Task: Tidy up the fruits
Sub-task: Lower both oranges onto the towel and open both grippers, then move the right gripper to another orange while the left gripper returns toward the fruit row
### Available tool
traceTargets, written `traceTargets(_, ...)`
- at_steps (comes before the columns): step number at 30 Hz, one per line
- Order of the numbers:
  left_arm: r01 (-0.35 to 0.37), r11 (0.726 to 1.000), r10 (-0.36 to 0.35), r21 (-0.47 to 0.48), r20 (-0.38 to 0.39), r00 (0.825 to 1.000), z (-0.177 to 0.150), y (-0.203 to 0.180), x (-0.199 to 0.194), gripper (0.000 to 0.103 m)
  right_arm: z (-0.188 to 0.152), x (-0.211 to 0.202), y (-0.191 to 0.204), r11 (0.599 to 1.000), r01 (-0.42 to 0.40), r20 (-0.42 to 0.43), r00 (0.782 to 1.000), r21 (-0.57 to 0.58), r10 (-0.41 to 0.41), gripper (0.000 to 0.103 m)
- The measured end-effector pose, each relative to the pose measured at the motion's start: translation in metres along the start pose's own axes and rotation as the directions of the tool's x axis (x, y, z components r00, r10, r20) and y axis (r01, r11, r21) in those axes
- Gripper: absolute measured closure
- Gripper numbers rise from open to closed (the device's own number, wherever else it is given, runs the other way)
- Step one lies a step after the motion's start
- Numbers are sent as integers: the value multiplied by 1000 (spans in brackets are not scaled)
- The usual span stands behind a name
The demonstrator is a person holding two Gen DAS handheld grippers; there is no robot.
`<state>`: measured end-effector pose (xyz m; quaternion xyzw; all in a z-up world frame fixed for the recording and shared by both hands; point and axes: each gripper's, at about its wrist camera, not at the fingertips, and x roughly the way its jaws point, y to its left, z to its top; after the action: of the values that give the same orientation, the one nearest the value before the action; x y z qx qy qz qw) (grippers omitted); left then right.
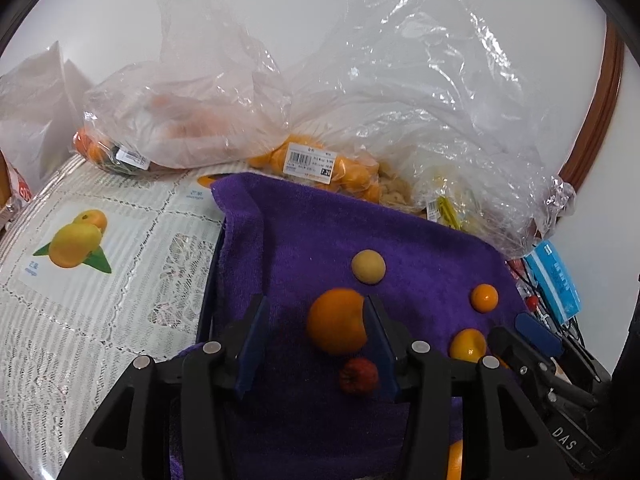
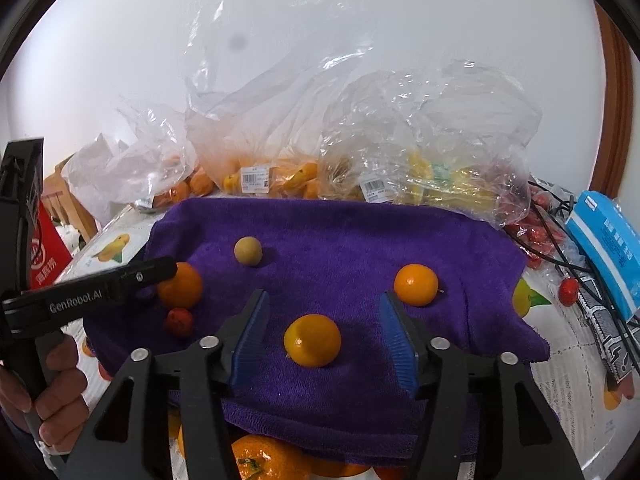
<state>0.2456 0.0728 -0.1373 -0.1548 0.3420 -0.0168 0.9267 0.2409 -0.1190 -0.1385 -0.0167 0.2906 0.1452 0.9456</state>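
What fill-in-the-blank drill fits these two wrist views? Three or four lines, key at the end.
1. The loose fruits lie on a towel whose color is ____.
2. The right gripper is open around a fruit whose color is ____.
3. The small fruit between the left gripper's open fingers, nearer the camera than the big orange, is colored ____.
4. The bags behind the towel are made of clear ____.

Missing words: purple; orange; red; plastic

Bagged fruit blurred behind crinkled plastic; bottom-edge orange cut off under the purple towel.
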Motion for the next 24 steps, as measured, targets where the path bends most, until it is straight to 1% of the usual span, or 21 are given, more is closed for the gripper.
traceTargets(2, 4, 1000, -4, -8, 11, 1000, 0, 1, -3, 56, 0, -1, 2, 1000, 8, -1, 1000, -9, -8, 44)
traceTargets(6, 13, 1000, -13, -17, 35, 999, -1, 0, -11, 56, 0, -10, 3, 1000, 11, 17, 1000, 4, -11, 38)
traceTargets(9, 6, 1000, -6, -6, 50, 999, -3, -2, -18, 56, -2, -20, 3, 1000, 21, 31, 999, 22, -21, 38)
traceTargets(13, 11, 1000, -11, 12, 62, 998, -11, -8, -28, 56, -11, -39, -2, 996, 15, 23, 1000, 85, -17, 38)
traceTargets(16, 10, 999, -13, 44, 77, 997, -18, -16, -38, 56, -20, -55, -1, 993, 25, 24, 999, 114, -28, 38)
traceTargets(18, 5, 998, -11, 65, 88, 996, -23, -20, -43, 56, -25, -64, 1, 993, 28, 28, 999, 115, -31, 39)
traceTargets(21, -24, 995, 13, 101, 108, 994, -31, -23, -51, 56, -34, -77, 5, 992, 40, 24, 999, 117, -43, 43)
traceTargets(24, -27, 995, 18, 93, 102, 995, -35, -17, -56, 56, -43, -84, 7, 991, 45, 11, 999, 128, -46, 47)
